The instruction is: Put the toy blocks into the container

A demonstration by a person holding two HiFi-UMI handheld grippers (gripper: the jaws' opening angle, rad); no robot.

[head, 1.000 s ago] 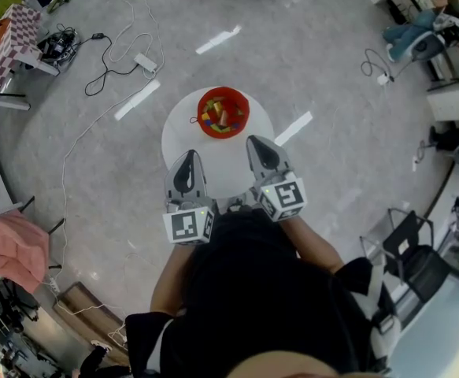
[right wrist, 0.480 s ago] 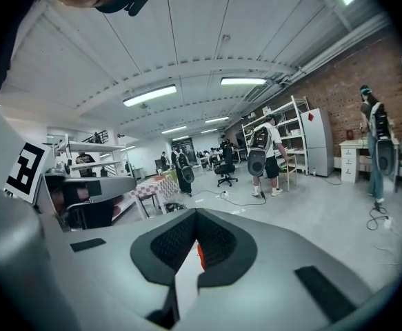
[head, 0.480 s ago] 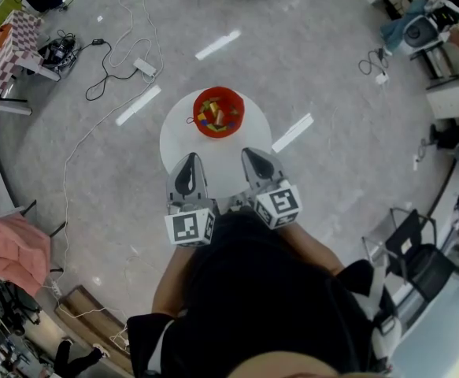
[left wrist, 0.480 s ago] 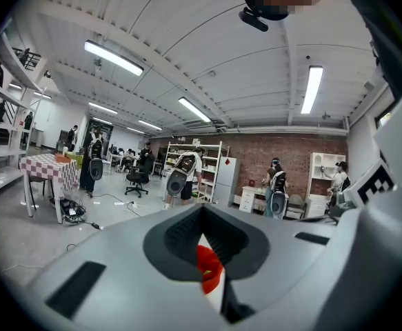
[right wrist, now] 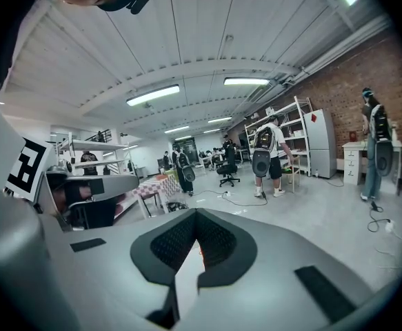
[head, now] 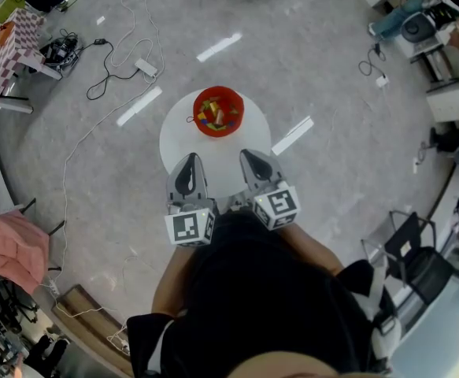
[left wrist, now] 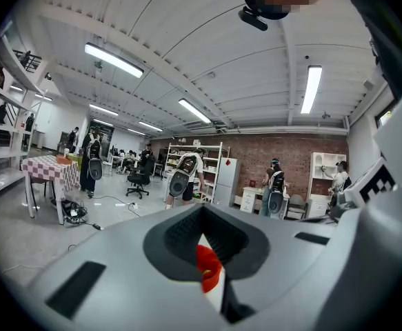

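Your left hand-held gripper (head: 187, 160) and right hand-held gripper (head: 254, 156): jaws together, empty. Round red container (head: 198, 109) holds angular multicoloured blocks (head: 216, 115); smooth round white desk (head: 178, 144).

No legible writing anywhere

Only black-and-white square marker patterns show, on the cubes of the left gripper (head: 186, 160) and the right gripper (head: 250, 156); they hold no letters or digits.
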